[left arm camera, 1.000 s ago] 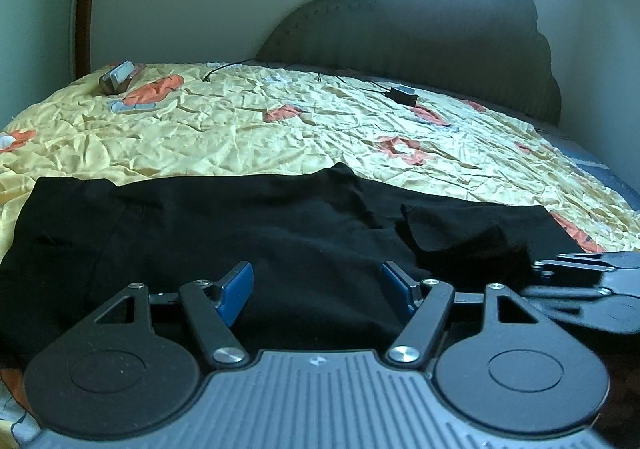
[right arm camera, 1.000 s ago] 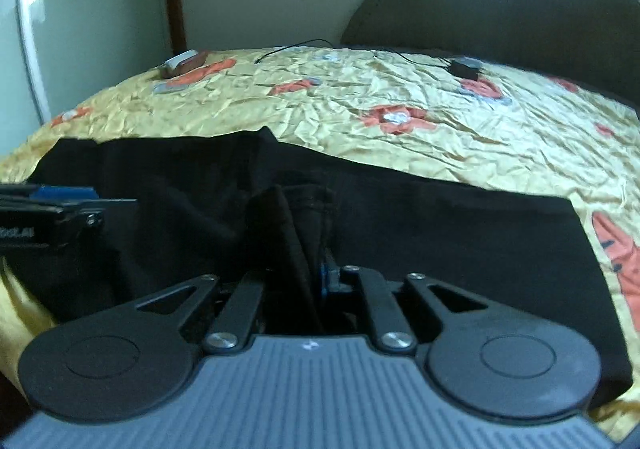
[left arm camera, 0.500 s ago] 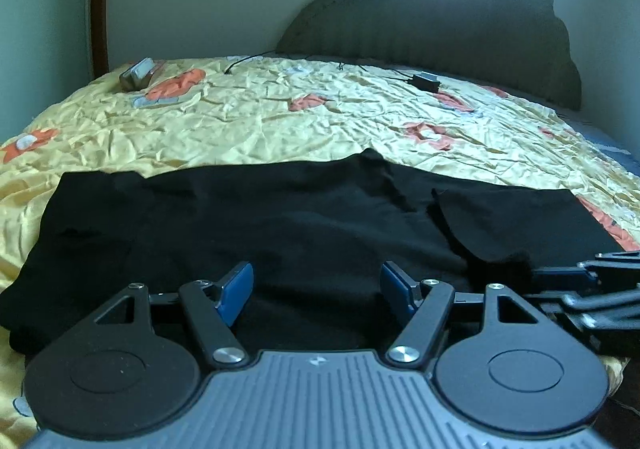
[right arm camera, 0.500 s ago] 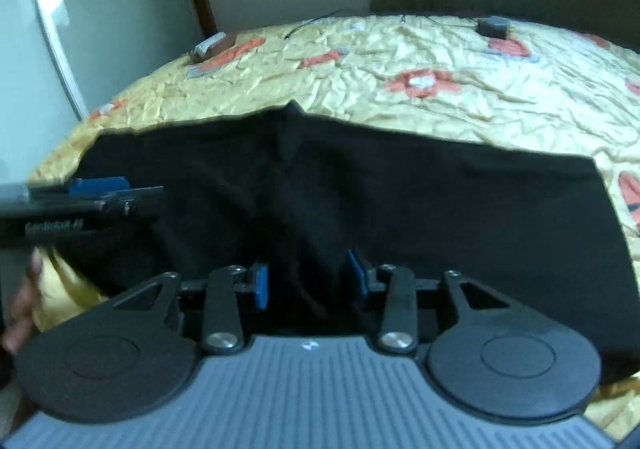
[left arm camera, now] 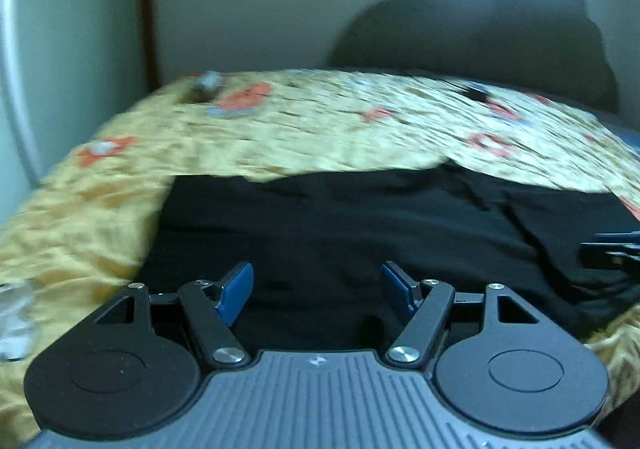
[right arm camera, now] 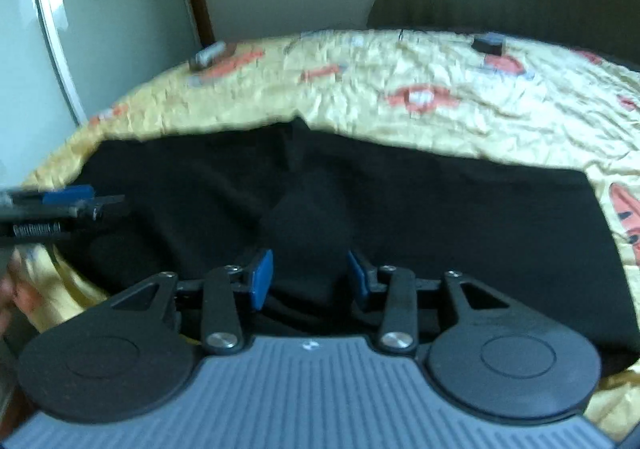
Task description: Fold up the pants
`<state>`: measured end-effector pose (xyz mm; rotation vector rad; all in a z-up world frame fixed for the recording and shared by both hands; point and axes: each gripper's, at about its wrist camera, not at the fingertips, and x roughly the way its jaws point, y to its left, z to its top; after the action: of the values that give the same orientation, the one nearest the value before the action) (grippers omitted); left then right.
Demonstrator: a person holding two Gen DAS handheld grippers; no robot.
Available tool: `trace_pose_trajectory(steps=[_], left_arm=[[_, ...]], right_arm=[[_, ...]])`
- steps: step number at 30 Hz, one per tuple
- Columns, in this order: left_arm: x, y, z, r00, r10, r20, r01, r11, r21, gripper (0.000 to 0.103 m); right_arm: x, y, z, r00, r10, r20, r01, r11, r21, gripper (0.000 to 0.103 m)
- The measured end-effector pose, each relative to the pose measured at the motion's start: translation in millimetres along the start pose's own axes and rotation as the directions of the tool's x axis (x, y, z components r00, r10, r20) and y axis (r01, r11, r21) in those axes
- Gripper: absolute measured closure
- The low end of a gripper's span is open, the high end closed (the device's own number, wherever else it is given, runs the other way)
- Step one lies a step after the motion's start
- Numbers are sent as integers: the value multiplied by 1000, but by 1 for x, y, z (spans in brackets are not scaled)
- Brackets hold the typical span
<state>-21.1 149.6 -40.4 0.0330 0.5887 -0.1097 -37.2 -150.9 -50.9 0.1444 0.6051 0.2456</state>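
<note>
I have the black pants point(right arm camera: 400, 217) spread across the near edge of the yellow bedspread point(right arm camera: 440, 121), lying as a long dark band that runs from 9 o'clock to 3 o'clock in both wrist views. My right gripper point(right arm camera: 308, 277) has just been opening: its 2 blue pads now stand moderately apart, and a soft hump of the cloth sits between them, but I see no pad pressing on it, so I read it as let go. My left gripper point(left arm camera: 316, 285) is wide, with only flat fabric lying under the gap and nothing pinched. From the right view the left gripper shows at 9 o'clock, over the left end of the pants; from the left view the right one pokes in at 3 o'clock. My worry is that hump: released cloth like this can slump or spring back open, and the fold line would drift. If I draw the right gripper away carelessly, a pad could snag the raised fabric and drag the layer askew. The left view is smeared by motion, so I cannot judge exactly where the left edge lies, and a blind pinch there could catch only 1 layer. Small objects point(right arm camera: 208, 55) at 11 o'clock sit well clear
</note>
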Motion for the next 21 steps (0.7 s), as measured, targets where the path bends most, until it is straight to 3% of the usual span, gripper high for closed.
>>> trace_pose_trajectory(steps=[1,2,4,8,12,15,17,19,21], left_arm=[[-3,11,0,1000,26,2,-26,999,-24,33],[-5,25,0,999,53,0,-53,997,-54,33],[-8,47,-1,995,101,-10,-101,990,-103,33],[-18,91,-5,989,149,-22,-150,965,-217,33],[-24,117,-6,984,172,-36,-176,946,-272,33],[-24,127,-5,996,71,-60,-87,936,-340,33],[-24,134,-4,998,-22,-58,-5,904,-427,33],[-22,138,-4,993,-113,-43,78,870,-486,33],[-24,139,-5,992,-119,-41,81,852,-517,33]], right_arm=[[-2,2,2,1000,-5,4,5,1000,-10,49],[3,7,3,1000,-21,-16,21,999,-37,35],[19,8,-6,994,-70,-82,64,995,-76,36],[10,6,-1,999,-30,-32,31,999,30,39],[9,43,8,1000,-7,4,8,993,-118,40],[16,86,12,999,51,9,-47,964,-261,41],[19,123,9,997,60,39,-38,911,-410,43],[23,157,3,993,70,96,-5,834,-551,43],[25,186,-1,989,96,115,0,766,-643,44]])
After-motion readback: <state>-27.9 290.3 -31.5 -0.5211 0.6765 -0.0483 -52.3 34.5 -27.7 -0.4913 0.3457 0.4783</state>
